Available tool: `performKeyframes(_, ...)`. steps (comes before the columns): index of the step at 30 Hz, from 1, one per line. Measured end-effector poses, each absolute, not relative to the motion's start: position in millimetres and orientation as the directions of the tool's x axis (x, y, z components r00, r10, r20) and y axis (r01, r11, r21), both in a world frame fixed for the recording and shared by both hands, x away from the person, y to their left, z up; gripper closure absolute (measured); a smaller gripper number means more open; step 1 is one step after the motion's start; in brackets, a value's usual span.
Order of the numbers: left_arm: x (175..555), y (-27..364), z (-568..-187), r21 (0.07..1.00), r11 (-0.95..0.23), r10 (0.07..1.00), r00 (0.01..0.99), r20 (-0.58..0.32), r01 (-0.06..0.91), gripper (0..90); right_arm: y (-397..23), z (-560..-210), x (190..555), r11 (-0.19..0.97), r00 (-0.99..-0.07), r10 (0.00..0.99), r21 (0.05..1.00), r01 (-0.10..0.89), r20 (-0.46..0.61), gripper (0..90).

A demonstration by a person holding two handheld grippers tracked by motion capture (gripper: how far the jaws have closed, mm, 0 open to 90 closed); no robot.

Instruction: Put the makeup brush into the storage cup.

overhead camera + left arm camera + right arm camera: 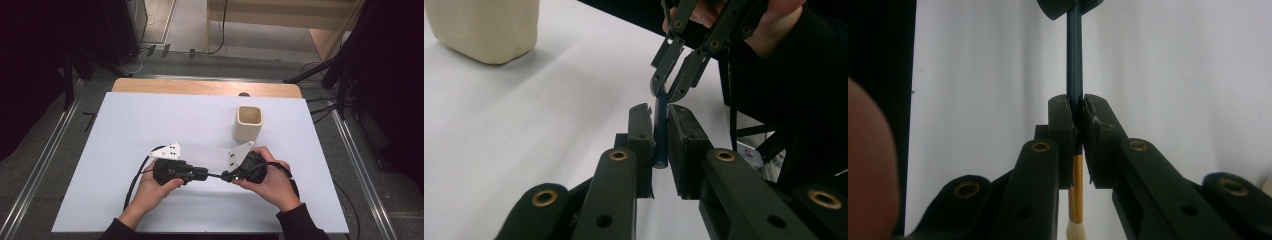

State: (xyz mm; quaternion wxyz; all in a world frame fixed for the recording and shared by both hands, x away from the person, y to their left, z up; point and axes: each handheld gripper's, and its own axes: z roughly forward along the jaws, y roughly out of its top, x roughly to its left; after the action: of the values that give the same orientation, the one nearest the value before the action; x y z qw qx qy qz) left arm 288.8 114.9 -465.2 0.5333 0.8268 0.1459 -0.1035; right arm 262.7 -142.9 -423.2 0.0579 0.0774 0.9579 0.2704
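A thin dark blue stick [215, 175] with a gold band [1077, 187] and a pale tip is held level above the white table between both grippers. My left gripper [660, 114] is shut on one end of the stick [660, 131]. My right gripper [1075, 102] is shut on the blue shaft [1074, 55] just ahead of the gold band. In the high view the left gripper [205, 174] and right gripper [225, 176] point at each other, tips a short way apart. The right gripper [668, 92] also appears in the left gripper view, and the left gripper [1068, 7] in the right gripper view.
A cream square cup [248, 122] stands upright behind the right hand, also seen in the left gripper view as the cup [484, 25]. The white table cover [150, 120] spreads wide to the left and back. Black cables trail from both grippers toward the front edge.
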Motion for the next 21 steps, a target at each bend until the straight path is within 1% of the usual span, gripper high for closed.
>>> performKeyframes(4, 288.7, 114.4, -465.1, 0.852, -0.389, 0.111, 0.936, -0.335, 0.351, 83.9, -142.5, -424.3, 262.4, 0.847, -0.983, 0.173, 0.519, 0.114, -0.067, 84.9)
performKeyframes(11, 288.4, 114.8, -464.2, 0.851, -0.389, 0.099, 0.934, -0.343, 0.354, 85.1, -142.2, -425.6, 263.0, 0.846, -0.986, 0.152, 0.525, 0.095, -0.067, 84.7)
performKeyframes(14, 288.3, 115.4, -463.5, 0.854, -0.386, 0.109, 0.937, -0.333, 0.349, 85.2, -143.2, -426.3, 263.2, 0.839, -0.983, 0.170, 0.534, 0.109, -0.067, 83.3)
performKeyframes(15, 288.3, 115.4, -463.5, 0.854, -0.386, 0.109, 0.937, -0.333, 0.349, 85.2, -143.6, -426.2, 263.4, 0.836, -0.982, 0.177, 0.536, 0.115, -0.066, 81.3)
performKeyframes(17, 289.0, 117.9, -462.1, 0.860, -0.371, 0.120, 0.936, -0.331, 0.351, 85.2, -144.5, -427.0, 265.0, 0.829, -0.977, 0.198, 0.545, 0.126, -0.075, 73.4)
performKeyframes(18, 289.0, 117.9, -462.1, 0.860, -0.371, 0.120, 0.936, -0.331, 0.351, 85.2, -144.5, -427.0, 265.0, 0.829, -0.977, 0.198, 0.545, 0.126, -0.075, 73.4)
performKeyframes(19, 289.7, 120.3, -461.0, 0.863, -0.360, 0.134, 0.935, -0.327, 0.354, 85.2, -146.2, -427.5, 266.0, 0.818, -0.969, 0.233, 0.557, 0.146, -0.088, 64.9)
performKeyframes(20, 290.0, 121.6, -460.2, 0.865, -0.357, 0.144, 0.935, -0.323, 0.353, 85.2, -147.4, -428.0, 266.2, 0.804, -0.962, 0.257, 0.574, 0.158, -0.095, 60.6)
performKeyframes(21, 290.0, 121.6, -460.2, 0.865, -0.357, 0.144, 0.935, -0.323, 0.353, 85.2, -149.2, -427.9, 266.9, 0.791, -0.956, 0.277, 0.588, 0.169, -0.098, 58.4)
